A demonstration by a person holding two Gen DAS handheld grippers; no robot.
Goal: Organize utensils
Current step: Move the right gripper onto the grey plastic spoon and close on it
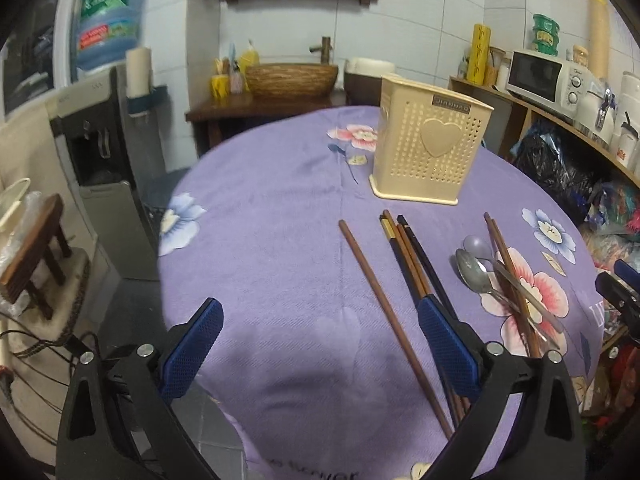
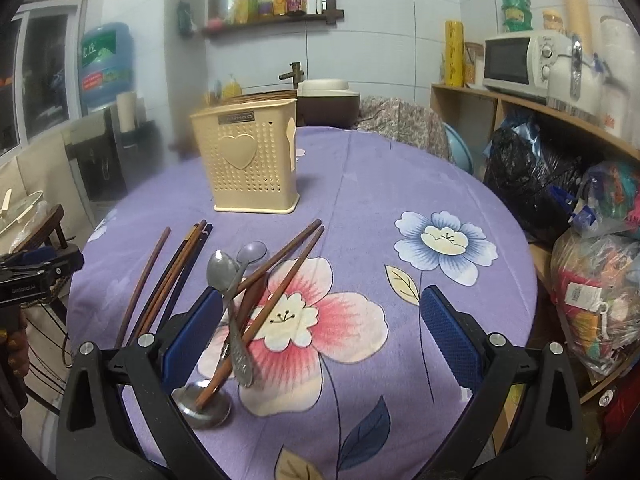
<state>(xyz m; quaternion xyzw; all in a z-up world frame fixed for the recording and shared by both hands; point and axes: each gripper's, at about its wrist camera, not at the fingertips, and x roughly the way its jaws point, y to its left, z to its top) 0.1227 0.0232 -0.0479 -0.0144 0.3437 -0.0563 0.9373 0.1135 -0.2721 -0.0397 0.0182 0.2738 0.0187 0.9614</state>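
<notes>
A cream perforated utensil holder [image 1: 430, 150] [image 2: 250, 158] with a heart on its side stands upright on the purple flowered tablecloth [image 1: 280, 240] [image 2: 380, 184]. In front of it lie loose brown and black chopsticks [image 1: 412, 256] [image 2: 176, 272], one single brown chopstick [image 1: 384, 304], and a pile of metal spoons [image 1: 476, 270] [image 2: 224, 272] crossed with more chopsticks [image 2: 288, 264]. My left gripper [image 1: 320, 324] hovers open over the near cloth, its right finger above the chopstick bundle. My right gripper [image 2: 320, 320] is open above the pink flower, the spoon pile beside its left finger.
The table is round, with its edge near on the left and right. A water dispenser [image 1: 100, 152] and a wooden stool [image 1: 36, 248] stand left. Shelves with a microwave [image 2: 520, 62] and stuffed bags [image 2: 592, 280] crowd the right. A sink counter [image 1: 288, 80] is behind.
</notes>
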